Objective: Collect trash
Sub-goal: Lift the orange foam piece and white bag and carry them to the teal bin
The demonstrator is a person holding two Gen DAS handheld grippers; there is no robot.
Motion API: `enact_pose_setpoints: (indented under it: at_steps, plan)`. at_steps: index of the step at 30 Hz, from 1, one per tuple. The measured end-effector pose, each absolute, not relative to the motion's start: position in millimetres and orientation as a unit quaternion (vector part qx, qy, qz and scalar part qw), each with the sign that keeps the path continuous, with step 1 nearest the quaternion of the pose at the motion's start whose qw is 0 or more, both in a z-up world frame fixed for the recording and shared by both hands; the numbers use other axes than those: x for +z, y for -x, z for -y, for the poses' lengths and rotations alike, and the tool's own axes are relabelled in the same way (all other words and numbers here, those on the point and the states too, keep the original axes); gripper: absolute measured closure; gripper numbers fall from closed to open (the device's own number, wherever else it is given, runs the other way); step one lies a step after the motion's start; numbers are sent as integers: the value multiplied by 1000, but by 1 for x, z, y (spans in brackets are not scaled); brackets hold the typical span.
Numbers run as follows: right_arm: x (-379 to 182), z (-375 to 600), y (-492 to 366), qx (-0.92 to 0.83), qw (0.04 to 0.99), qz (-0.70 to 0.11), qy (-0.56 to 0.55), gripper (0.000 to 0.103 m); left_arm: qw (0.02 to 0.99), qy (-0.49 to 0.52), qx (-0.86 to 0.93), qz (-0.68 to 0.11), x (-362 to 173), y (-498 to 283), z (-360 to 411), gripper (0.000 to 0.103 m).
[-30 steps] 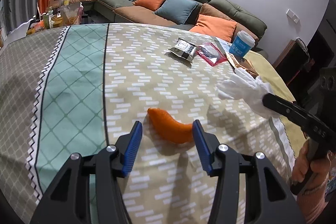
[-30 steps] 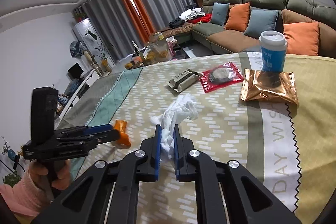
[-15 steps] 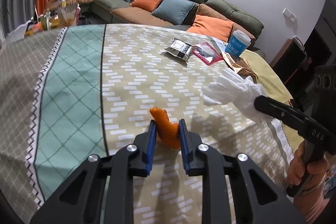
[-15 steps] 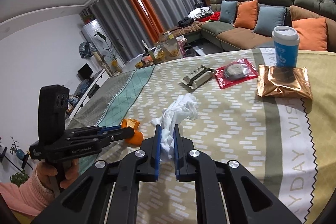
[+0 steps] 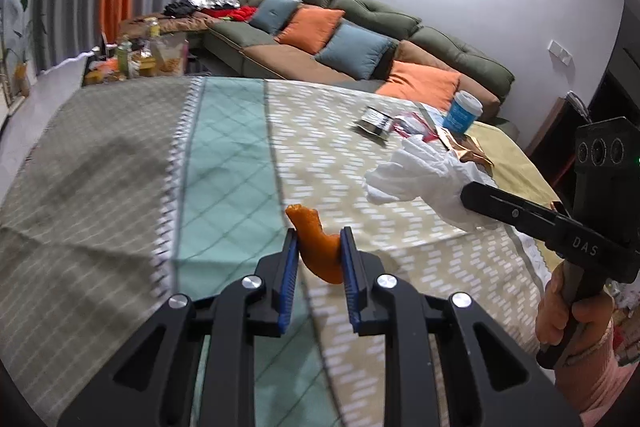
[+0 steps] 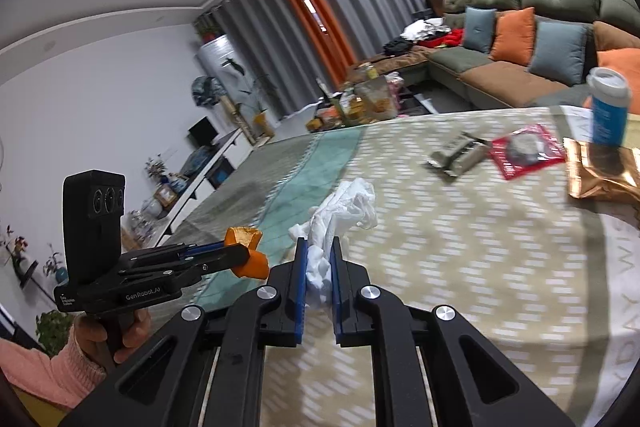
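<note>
My left gripper (image 5: 319, 242) is shut on a curved piece of orange peel (image 5: 318, 247), lifted clear of the patterned tablecloth (image 5: 224, 167); the right wrist view shows the same peel (image 6: 247, 253) in its blue pads. My right gripper (image 6: 319, 255) is shut on a crumpled white tissue (image 6: 340, 215), which sticks out above the jaws and appears in the left wrist view as a white wad (image 5: 424, 179). Farther back lie a grey wrapper (image 6: 456, 155), a red packet (image 6: 526, 151) and a copper foil bag (image 6: 604, 175), with a blue paper cup (image 6: 610, 107) standing on the bag.
A sofa (image 5: 360, 39) with orange and blue cushions runs behind the table. A low table crowded with bottles and snacks (image 6: 360, 103) stands beyond the far edge. A hand in a pink sleeve (image 6: 48, 367) holds the left gripper's handle.
The left gripper's jaws closed on the orange peel and raised it off the cloth. Both grippers pulled back and swung left, the right one still carrying the tissue.
</note>
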State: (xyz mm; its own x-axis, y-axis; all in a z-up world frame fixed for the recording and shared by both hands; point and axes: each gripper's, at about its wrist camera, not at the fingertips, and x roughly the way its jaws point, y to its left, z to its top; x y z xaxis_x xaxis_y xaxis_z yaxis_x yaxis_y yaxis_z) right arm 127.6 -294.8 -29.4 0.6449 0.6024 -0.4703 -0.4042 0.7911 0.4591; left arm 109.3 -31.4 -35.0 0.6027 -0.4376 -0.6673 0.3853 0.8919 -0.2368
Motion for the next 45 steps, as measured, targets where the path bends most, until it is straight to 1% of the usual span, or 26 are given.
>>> enact_pose_setpoints:
  at_steps: [28,45]
  plan:
    - [-25,165,-125,406,845,-328,-117,92,927,79,-111,-349,-21,-53,-92,81]
    - [-26,107,-134,448,822,-335,-101,92,933,103,-70,-337,-15,-39,-138,81]
